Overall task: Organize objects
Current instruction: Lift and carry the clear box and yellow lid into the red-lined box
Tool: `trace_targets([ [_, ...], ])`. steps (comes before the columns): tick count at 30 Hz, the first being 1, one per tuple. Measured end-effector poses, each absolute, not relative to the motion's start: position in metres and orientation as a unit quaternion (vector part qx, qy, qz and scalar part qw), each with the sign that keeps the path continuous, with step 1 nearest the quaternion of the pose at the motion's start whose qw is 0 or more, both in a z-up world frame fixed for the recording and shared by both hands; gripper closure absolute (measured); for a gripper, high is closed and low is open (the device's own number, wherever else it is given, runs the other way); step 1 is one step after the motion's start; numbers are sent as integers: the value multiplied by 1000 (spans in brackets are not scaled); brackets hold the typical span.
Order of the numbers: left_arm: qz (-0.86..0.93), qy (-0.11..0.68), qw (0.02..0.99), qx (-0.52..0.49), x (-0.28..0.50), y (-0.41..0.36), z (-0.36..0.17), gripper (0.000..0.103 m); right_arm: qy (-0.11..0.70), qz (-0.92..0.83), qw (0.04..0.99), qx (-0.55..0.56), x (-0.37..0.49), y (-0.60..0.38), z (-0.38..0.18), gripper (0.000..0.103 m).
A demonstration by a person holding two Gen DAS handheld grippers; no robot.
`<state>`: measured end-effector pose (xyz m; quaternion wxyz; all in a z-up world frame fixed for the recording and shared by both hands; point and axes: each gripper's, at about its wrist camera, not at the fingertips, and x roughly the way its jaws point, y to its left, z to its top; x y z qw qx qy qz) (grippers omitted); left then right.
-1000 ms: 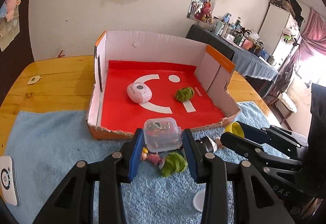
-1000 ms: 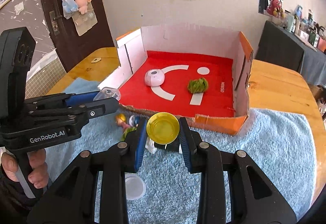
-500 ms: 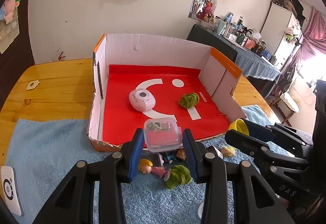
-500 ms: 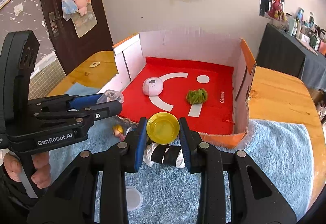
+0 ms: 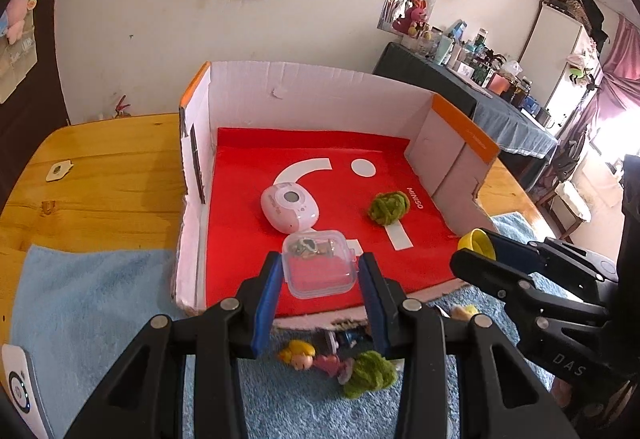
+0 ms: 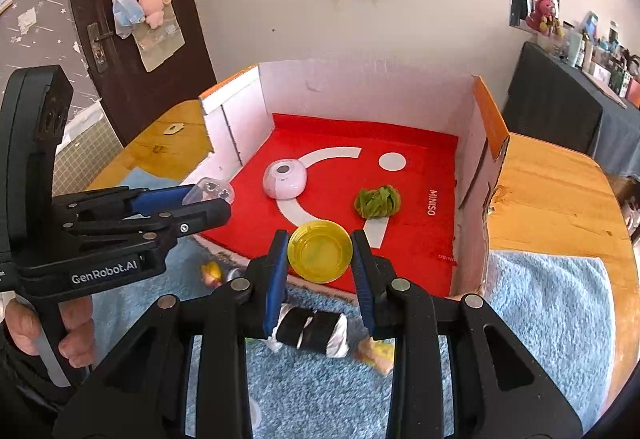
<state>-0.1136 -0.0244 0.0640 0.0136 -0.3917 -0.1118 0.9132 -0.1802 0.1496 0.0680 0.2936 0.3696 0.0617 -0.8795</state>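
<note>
Over the box's (image 5: 304, 95) near edge, left view: your left gripper (image 5: 320, 279) clamps the clear case (image 5: 319, 265) above the red floor, near the pink device (image 5: 289, 208). Drop it short and it may clip the torn edge, landing on the towel (image 5: 92, 295).

Right view: your right gripper (image 6: 320, 263) pinches the yellow lid (image 6: 320, 256) edgewise. It could roll into the green ball (image 6: 377, 202).

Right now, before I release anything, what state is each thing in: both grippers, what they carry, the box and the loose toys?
Left gripper: shut on the clear case, over the box's front edge.
Right gripper: shut on the yellow lid.
Box: open-topped, front wall low.
Pink device: resting inside the box.
Green ball: inside the box.
Doll: lying on the towel, outside the box.
</note>
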Motion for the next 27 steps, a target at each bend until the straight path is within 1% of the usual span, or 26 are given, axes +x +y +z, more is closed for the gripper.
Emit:
trace_targets([
  [12,894,-112,16,-433,-144,-29,39,62,77,-865,272,415,-214,145,44,74],
  [27,878,-111,14,-465,-166,-32,19,62,88,-852,263,444,-233,141,23,74],
])
